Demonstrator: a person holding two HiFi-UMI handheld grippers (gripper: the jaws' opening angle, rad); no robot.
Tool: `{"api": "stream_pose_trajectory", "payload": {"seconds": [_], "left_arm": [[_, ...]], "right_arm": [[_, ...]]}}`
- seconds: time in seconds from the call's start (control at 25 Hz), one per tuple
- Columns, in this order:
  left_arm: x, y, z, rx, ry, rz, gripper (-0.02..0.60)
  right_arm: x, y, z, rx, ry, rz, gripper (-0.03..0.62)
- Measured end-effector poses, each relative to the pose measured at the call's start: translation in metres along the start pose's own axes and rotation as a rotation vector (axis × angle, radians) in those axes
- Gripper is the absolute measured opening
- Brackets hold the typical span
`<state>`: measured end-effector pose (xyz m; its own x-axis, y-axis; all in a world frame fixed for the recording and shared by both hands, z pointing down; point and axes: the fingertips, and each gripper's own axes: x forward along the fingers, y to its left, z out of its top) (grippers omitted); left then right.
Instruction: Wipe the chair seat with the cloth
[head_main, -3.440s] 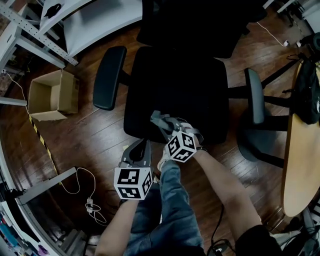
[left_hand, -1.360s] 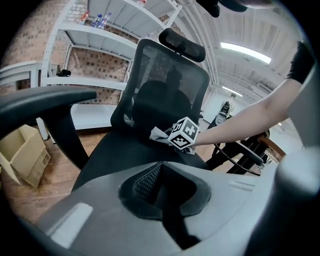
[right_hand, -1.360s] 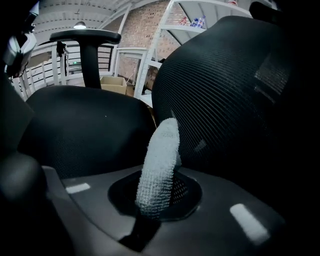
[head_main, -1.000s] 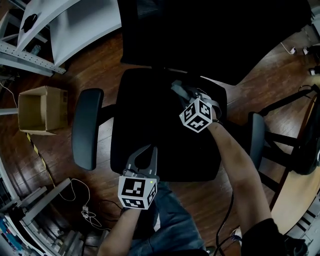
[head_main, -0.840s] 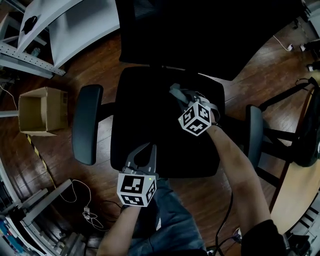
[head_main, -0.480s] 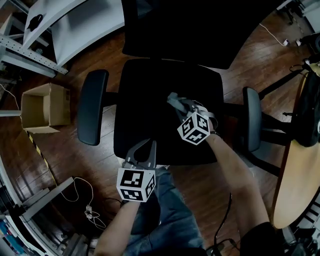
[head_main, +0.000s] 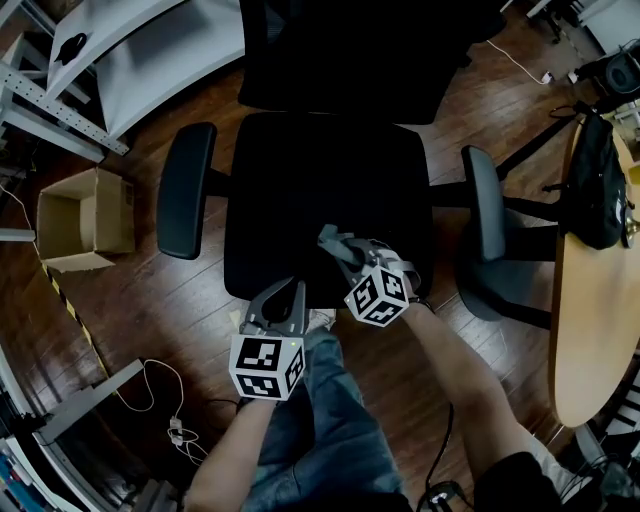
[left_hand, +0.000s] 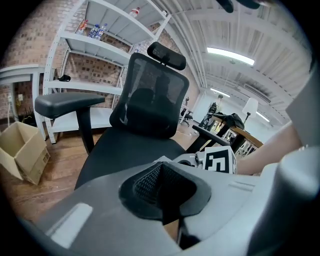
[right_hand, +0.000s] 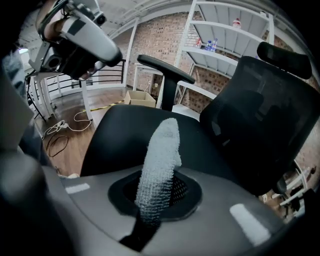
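The black office chair's seat (head_main: 320, 190) lies below me, with its backrest (head_main: 350, 50) beyond it. My right gripper (head_main: 333, 243) is over the seat's front edge, shut on a pale knitted cloth (right_hand: 160, 162) that sticks out past the jaws toward the seat (right_hand: 145, 132). At the seat's front left corner my left gripper (head_main: 288, 292) is shut with nothing in it. In the left gripper view its jaws (left_hand: 162, 187) meet, and the seat (left_hand: 127, 150) and the right gripper's marker cube (left_hand: 220, 161) lie ahead.
Two black armrests (head_main: 186, 190) (head_main: 480, 215) flank the seat. On the wooden floor to the left sits an open cardboard box (head_main: 85, 215), with cables (head_main: 170, 400) nearer me. A wooden table (head_main: 595, 300) with a black bag (head_main: 600, 190) stands at the right. White shelving (head_main: 150, 50) is at the back left.
My right gripper, still shut on the cloth, has come from the seat's back right toward its front edge. The left gripper stays by the front left corner.
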<state>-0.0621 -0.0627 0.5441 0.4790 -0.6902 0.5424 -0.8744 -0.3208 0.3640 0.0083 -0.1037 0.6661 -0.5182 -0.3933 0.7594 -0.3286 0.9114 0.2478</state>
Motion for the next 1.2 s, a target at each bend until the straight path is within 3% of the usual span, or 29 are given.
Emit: {"api": "stream_pose_trajectory", "payload": {"seconds": [0.36,0.64,0.88,1.2], "left_arm": [[-0.016,-0.012,-0.01,0.004,-0.019,-0.014,0.005],[-0.016,-0.016,-0.013,-0.004,-0.023,-0.021,0.005],[-0.005,-0.019,-0.006,0.002,-0.018,-0.019,0.005],[0.037,-0.029,0.032,0.0,-0.041,-0.026,0.005]], "right_arm": [[-0.032,0.074,-0.001,0.014,-0.005,0.059,0.012],[-0.04,0.086,0.005,0.031,-0.004,0.075,0.012],[-0.046,0.054,0.009,0.042,-0.033,0.058,0.012],[-0.037,-0.078,0.011,0.071,-0.031,-0.074,0.012]]}}
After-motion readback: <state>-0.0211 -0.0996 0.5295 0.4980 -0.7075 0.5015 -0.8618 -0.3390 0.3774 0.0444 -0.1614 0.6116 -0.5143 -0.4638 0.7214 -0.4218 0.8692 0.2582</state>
